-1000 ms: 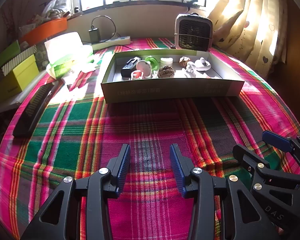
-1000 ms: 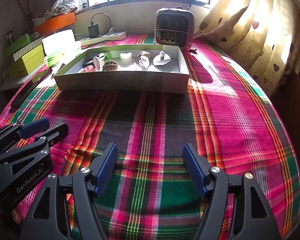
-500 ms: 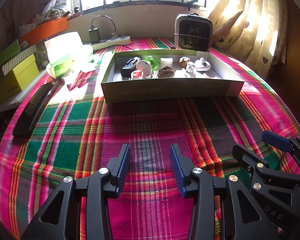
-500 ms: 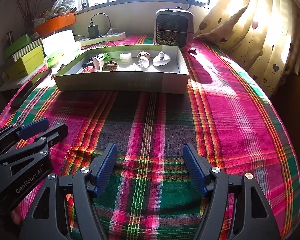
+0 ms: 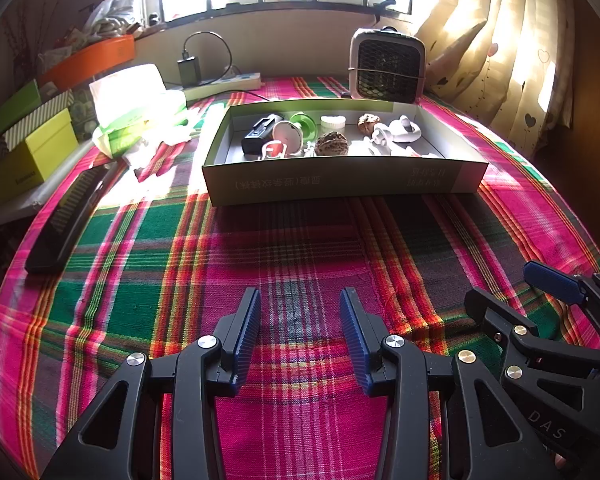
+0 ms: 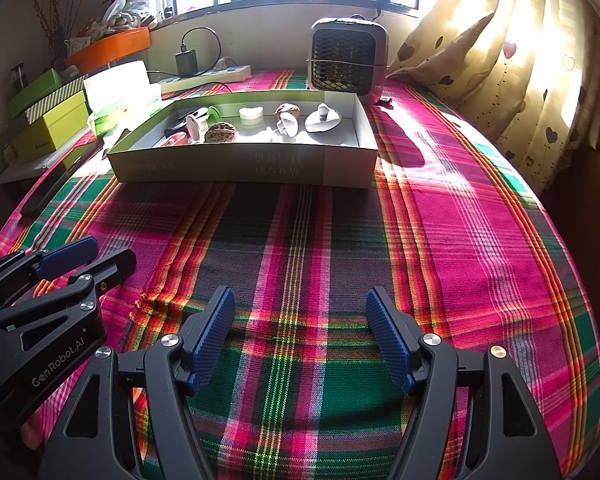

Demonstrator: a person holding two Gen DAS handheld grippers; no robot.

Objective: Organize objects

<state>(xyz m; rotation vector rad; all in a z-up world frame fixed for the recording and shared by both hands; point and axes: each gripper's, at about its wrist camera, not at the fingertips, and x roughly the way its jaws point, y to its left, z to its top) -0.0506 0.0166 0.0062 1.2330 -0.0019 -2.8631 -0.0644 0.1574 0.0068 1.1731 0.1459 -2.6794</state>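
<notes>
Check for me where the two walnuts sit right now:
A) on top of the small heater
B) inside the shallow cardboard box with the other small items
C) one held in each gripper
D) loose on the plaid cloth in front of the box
B: both walnuts lie inside the shallow cardboard box, among the other small items, in both wrist views.

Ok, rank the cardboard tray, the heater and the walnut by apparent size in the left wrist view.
1. cardboard tray
2. heater, though it sits farther back
3. walnut, clearly smallest
</notes>
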